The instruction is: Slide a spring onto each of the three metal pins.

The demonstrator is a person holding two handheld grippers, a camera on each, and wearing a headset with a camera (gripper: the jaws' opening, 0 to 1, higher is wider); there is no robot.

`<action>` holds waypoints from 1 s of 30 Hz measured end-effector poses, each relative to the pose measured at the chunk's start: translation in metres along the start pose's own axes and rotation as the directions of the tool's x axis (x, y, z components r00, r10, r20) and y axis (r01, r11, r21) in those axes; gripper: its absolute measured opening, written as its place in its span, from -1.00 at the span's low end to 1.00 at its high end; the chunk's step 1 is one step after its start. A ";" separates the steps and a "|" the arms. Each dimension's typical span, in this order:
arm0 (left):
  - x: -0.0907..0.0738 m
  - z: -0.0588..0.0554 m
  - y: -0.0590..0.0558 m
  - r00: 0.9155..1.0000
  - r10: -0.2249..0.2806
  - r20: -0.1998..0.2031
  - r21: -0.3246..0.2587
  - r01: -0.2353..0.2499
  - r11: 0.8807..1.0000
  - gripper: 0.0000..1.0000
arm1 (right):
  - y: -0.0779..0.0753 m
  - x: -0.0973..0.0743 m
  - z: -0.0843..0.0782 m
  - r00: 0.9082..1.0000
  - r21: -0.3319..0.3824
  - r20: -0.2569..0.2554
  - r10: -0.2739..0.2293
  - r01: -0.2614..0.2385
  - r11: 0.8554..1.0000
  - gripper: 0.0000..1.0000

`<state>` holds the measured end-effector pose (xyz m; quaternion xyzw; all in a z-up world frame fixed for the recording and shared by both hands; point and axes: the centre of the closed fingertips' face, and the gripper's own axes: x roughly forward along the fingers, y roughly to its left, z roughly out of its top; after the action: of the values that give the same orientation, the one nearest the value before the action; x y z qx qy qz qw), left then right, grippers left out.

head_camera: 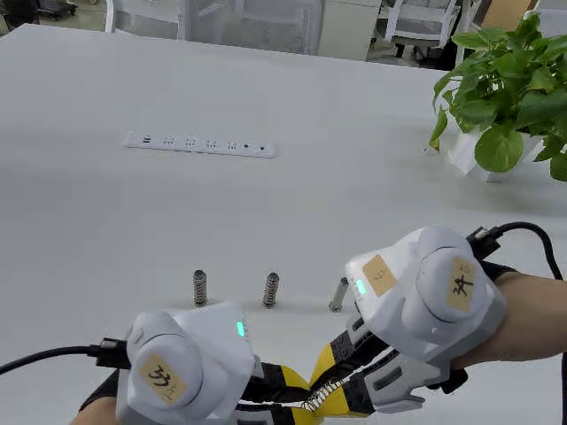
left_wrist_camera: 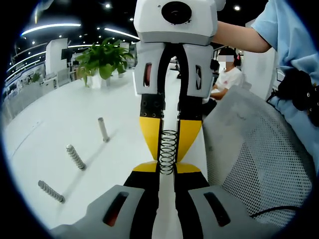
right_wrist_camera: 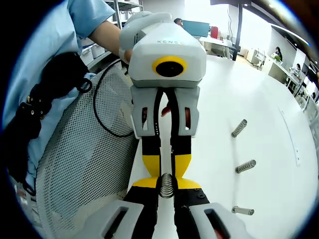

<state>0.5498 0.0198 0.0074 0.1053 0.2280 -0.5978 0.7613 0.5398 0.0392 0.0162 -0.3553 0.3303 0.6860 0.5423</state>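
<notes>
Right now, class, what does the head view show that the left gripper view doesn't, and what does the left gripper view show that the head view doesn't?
Head view adds: a white power strip on the table. Left gripper view adds: a mesh chair back and a light blue sleeve. Shared: the plant, two sprung pins, one bare pin, and a loose spring pinched between the left hand-held gripper and the right hand-held gripper.

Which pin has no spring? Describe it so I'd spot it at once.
Look at the white table, on the person's side of the long power strip. Three short pins stand in a row there; take the right-end pin, on the potted plant side. It is a smooth bare rod, while its two neighbours wear coiled springs.
</notes>
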 end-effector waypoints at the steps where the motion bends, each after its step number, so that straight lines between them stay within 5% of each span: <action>1: 0.000 0.000 0.000 1.000 0.001 0.001 -0.002 -0.001 1.000 -0.86 | 0.000 0.000 0.000 1.000 0.000 -0.001 0.000 0.000 1.000 -0.85; 9: -0.004 -0.003 0.005 1.000 0.030 0.006 -0.022 -0.029 0.999 -0.82 | -0.003 0.000 0.004 1.000 -0.003 0.005 -0.004 0.004 1.000 -0.85; 19: -0.021 -0.014 0.026 0.989 0.145 0.014 -0.074 -0.144 0.987 -0.40 | -0.009 -0.004 -0.002 1.000 -0.008 -0.012 -0.024 0.024 1.000 -0.85; 30: -0.056 -0.020 0.058 0.946 0.321 0.048 -0.170 -0.309 0.936 0.14 | -0.011 -0.006 -0.010 0.999 -0.009 -0.031 -0.023 0.023 1.000 -0.85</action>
<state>0.5911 0.0919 0.0101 0.0565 0.2266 -0.4513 0.8613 0.5530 0.0301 0.0154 -0.3718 0.3316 0.6755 0.5435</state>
